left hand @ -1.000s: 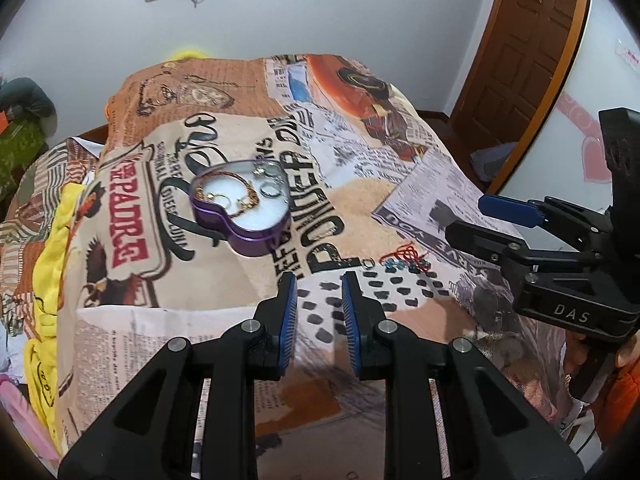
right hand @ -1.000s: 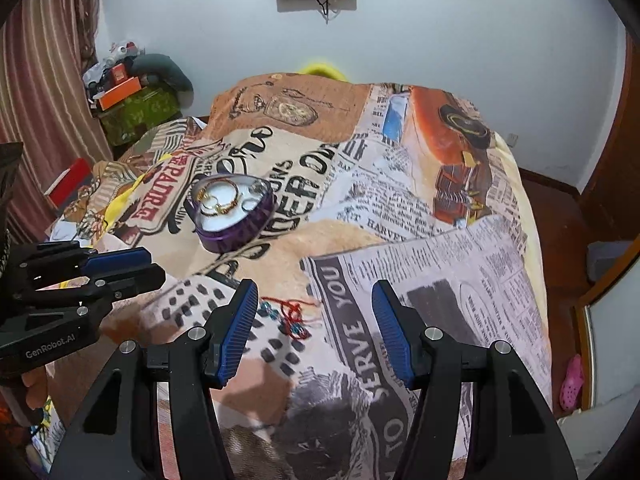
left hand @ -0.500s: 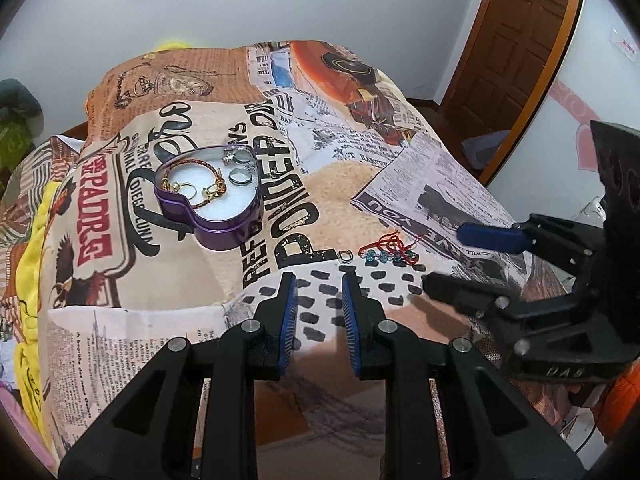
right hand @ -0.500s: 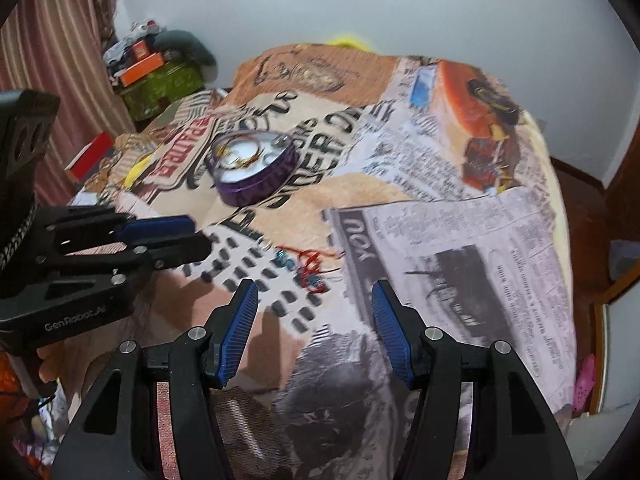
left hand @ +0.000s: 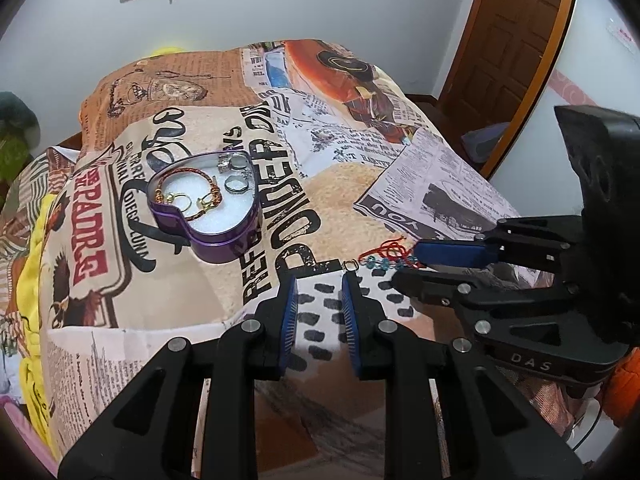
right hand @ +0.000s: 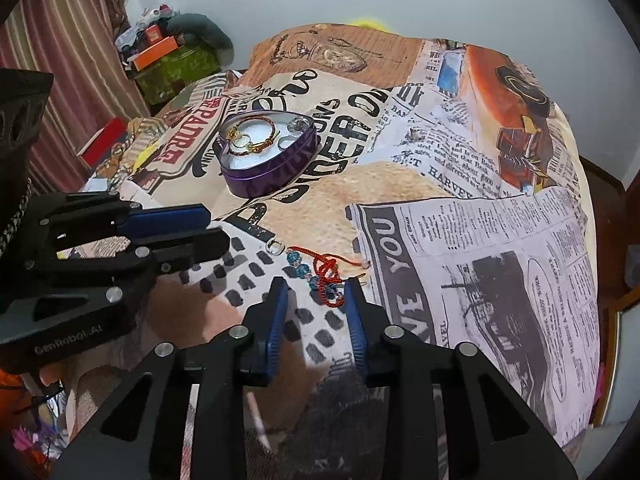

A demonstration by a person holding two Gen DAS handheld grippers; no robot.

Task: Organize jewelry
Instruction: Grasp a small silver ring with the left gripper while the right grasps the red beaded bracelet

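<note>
Bed (left hand: 352, 184): covered with a newspaper-print spread; carries all items.
Heart tin (left hand: 208, 208): purple, lid off, white lining, toward the bed's middle, left of the bracelet.
Tin contents: braided gold-clasp bracelet (left hand: 188, 188), silver rings (left hand: 234, 184) near the far rim.
Beaded bracelet (right hand: 316, 272): red cord with blue beads and a small metal ring, lying loose on the spread near the bed's near edge, well apart from the tin.
Left claw (left hand: 318, 280): jaws parted narrowly, nothing between them, just short of the bracelet's ring end.
Right claw (right hand: 314, 288): jaws apart, straddling the bracelet's knotted end; contact cannot be told.
</note>
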